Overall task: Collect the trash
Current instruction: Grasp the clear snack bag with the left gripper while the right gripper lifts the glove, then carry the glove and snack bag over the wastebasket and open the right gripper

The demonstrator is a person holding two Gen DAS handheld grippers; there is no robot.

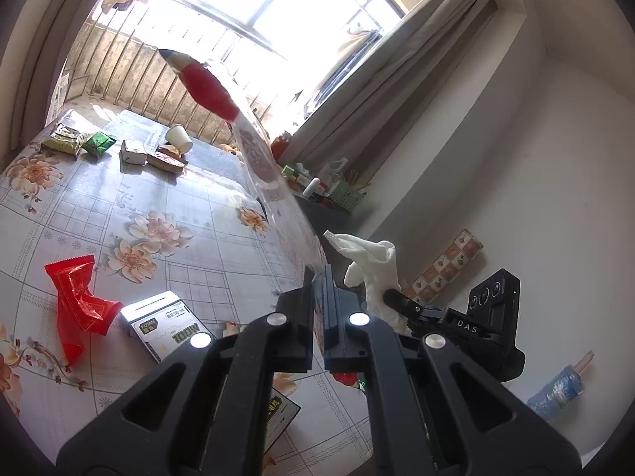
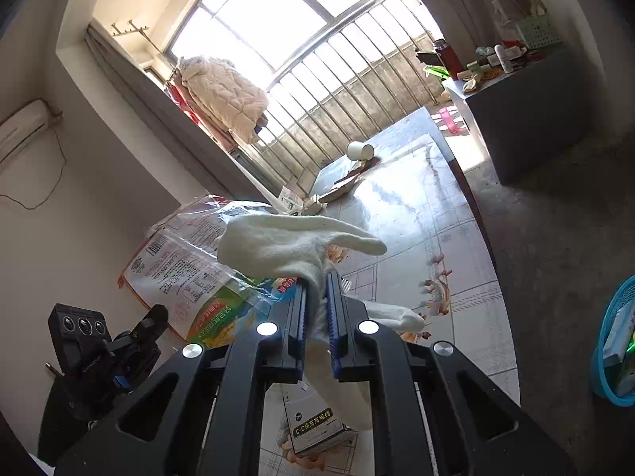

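My left gripper (image 1: 319,273) is shut on a long clear plastic bag (image 1: 262,158) with a red end, held up above the flowered table (image 1: 139,206). The same bag shows in the right wrist view (image 2: 190,269), to the left of my right gripper. My right gripper (image 2: 315,281) is shut on a white knit glove (image 2: 285,246), lifted over the table; the glove also shows in the left wrist view (image 1: 377,265). A red wrapper (image 1: 79,301), small boxes (image 1: 166,325), a fallen paper cup (image 1: 179,138) and several packets (image 1: 95,142) lie on the table.
A blue basket (image 2: 615,349) with items in it stands on the floor at the right. A charger box (image 2: 313,424) lies below my right gripper. A dark cabinet (image 2: 528,119) with clutter stands by the window. A plastic bottle (image 1: 559,388) lies on the floor.
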